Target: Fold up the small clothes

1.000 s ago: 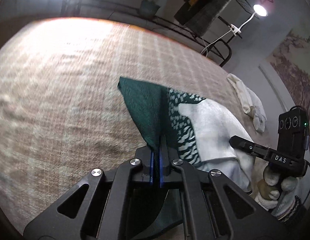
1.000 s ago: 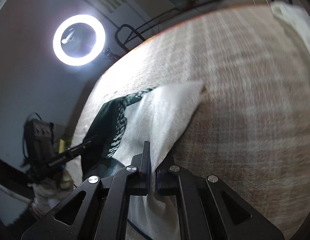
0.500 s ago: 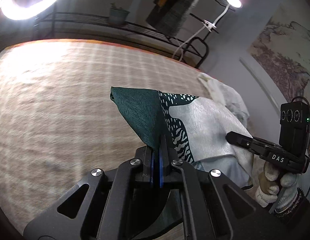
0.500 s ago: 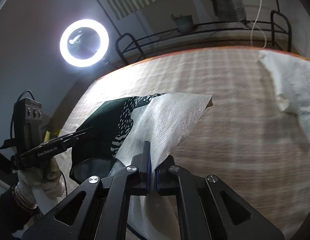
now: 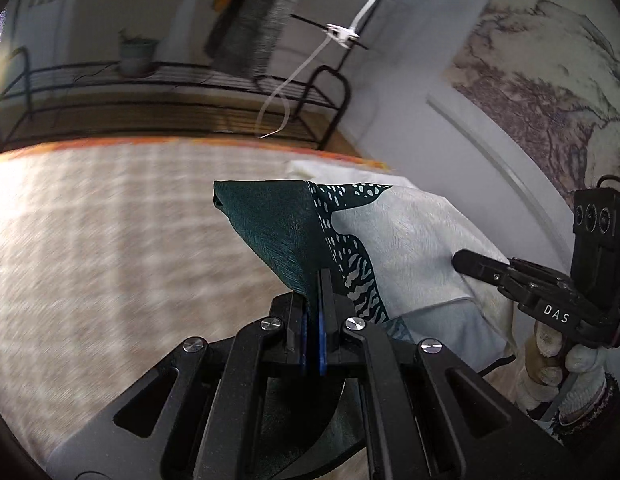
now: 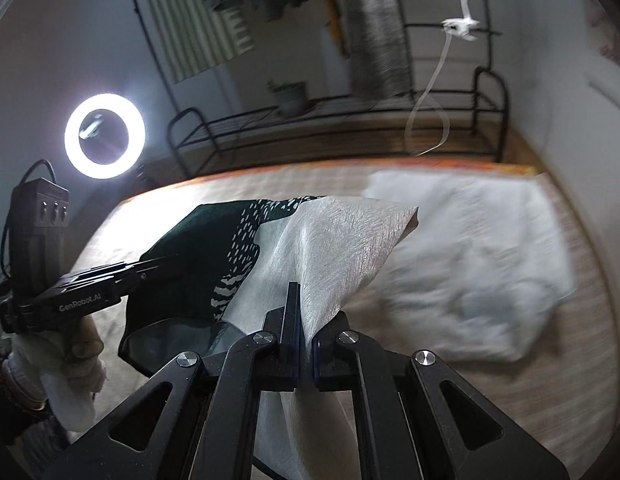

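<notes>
While a second ago both wrist views looked down onto the plaid bed cover [image 5: 109, 240], they now tilt up toward the metal rack [image 6: 350, 120] and the wall — the garment [image 5: 277, 232] has been lifted and its top edge pulled level between the two grippers. I read this as the spread-and-raise stage before a fold: nothing is folded yet, and the cloth needs laying flat next.

The left gripper [image 5: 314, 280] has its fingers clenched on the dark green side, and the right gripper [image 6: 302, 300] is clamped on the pale silvery side. Hanging between them just above the bed, the garment shows a thin, slightly shiny weave, a white-on-green spotted and striped band where the two colours meet, and a slack lower hem. A rumpled white cloth [image 6: 470, 260] lies on the cover beyond — well apart from the held piece.
</notes>
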Tool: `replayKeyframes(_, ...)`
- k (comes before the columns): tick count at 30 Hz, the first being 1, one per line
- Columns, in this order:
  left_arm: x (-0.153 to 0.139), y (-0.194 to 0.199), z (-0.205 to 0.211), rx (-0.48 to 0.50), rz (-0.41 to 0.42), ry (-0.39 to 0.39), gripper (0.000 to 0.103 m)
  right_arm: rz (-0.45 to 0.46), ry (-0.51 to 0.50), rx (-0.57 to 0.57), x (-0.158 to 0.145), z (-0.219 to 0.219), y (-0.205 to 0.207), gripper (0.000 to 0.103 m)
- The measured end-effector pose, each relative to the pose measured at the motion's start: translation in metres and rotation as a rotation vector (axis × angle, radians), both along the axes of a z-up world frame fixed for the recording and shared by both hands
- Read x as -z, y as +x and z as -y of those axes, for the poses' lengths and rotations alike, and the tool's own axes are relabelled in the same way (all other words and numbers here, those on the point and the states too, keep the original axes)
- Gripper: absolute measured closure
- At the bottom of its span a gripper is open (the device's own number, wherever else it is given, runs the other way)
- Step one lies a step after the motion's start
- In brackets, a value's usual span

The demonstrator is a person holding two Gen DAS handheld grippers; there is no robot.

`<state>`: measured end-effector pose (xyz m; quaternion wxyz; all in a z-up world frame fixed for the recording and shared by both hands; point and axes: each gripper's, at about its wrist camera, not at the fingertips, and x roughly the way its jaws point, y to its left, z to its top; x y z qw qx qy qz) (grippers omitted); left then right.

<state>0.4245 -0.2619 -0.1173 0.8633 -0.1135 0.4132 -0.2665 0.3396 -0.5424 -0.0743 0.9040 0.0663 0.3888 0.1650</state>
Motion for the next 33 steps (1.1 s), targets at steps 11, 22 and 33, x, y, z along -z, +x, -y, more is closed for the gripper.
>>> replayKeyframes(11,-0.006,0.061,0.113,0.034,0.089,0.046,0.102,0.076,-0.182,0.131,-0.012,0.073,0.045,0.1)
replayKeyframes(22,0.018,0.088,0.175,0.054,0.135,0.155,0.102,0.042,-0.283,0.216,0.012,0.108,0.089,0.1)
replayKeyframes(33,0.044,0.093,0.179,0.085,0.052,0.227,0.042,-0.105,-0.353,0.293,0.047,0.119,0.11,0.076)
